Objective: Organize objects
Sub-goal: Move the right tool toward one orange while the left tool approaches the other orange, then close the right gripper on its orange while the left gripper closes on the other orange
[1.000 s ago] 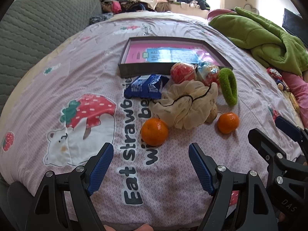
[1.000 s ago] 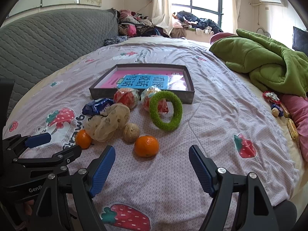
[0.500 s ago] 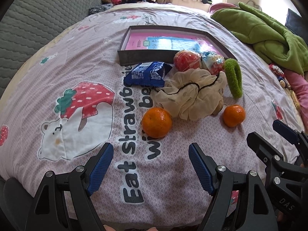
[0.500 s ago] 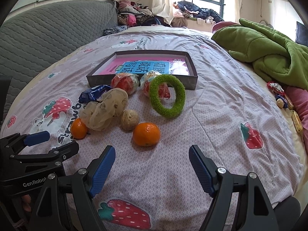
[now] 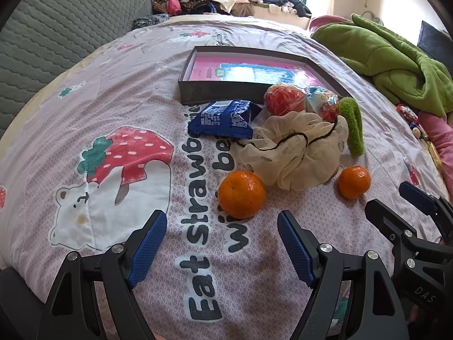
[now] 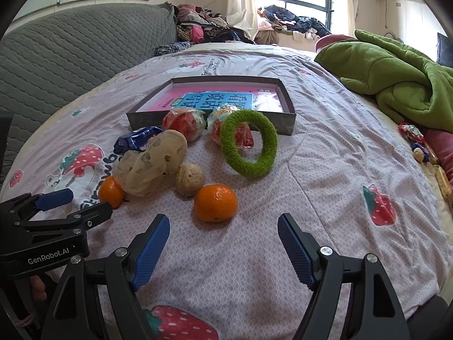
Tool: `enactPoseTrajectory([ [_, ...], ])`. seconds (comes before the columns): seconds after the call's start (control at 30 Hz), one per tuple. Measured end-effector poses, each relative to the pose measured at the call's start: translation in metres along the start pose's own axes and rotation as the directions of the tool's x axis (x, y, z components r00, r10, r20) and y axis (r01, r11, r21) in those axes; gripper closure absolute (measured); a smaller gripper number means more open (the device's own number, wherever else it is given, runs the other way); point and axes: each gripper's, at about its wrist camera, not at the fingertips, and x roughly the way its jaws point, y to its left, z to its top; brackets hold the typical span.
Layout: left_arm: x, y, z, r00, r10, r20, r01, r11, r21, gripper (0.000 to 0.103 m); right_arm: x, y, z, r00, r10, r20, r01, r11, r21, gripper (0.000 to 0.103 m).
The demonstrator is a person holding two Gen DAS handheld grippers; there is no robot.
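Both my grippers have closed in on the pile over the last second. My left gripper [image 5: 220,228] is spread wide, empty, with an orange [image 5: 242,194] just ahead between its fingers. My right gripper [image 6: 223,233] gapes too, facing the other orange [image 6: 215,203]. Nothing sits in the box [image 6: 286,123] yet, so I judge sorting is only starting.

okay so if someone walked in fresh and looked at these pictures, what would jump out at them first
Probably the two oranges, one just ahead of the open left hand-held gripper and one ahead of the open right hand-held gripper. Next, the green ring propped against wrapped balls in front of the box with its pink lining. A green blanket is heaped at the far right of the bed.
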Motion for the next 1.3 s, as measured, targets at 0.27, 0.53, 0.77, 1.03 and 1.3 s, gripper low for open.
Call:
enactPoseTrajectory([
  [0.27,0.008,0.001,0.0,1.0,-0.004,0.026,0.004,1.0,0.007,0.022,0.012,0.0,0.001,1.0,0.026,-0.005,-0.026,1.0,0.015,0.025],
  [0.53,0.012,0.005,0.001,0.997,-0.005,0.072,0.004,1.0,0.012,0.022,0.024,-0.004,0.004,1.0,-0.002,0.0,0.002,1.0,0.028,0.025],
  [0.77,0.016,0.005,0.003,0.996,-0.004,0.085,0.003,1.0,0.014,0.022,0.033,-0.005,0.004,1.0,0.003,-0.006,-0.003,1.0,0.017,0.025],
  [1.03,0.021,0.0,0.003,0.996,-0.002,0.091,-0.002,0.999,0.036,0.022,0.045,0.0,0.002,1.0,-0.009,-0.028,0.008,1.0,-0.017,0.041],
  [1.3,0.032,-0.006,0.001,0.996,-0.027,0.084,0.022,0.998,0.056,0.047,0.048,0.006,0.001,1.0,0.011,-0.014,-0.012,0.999,-0.039,0.058],
])
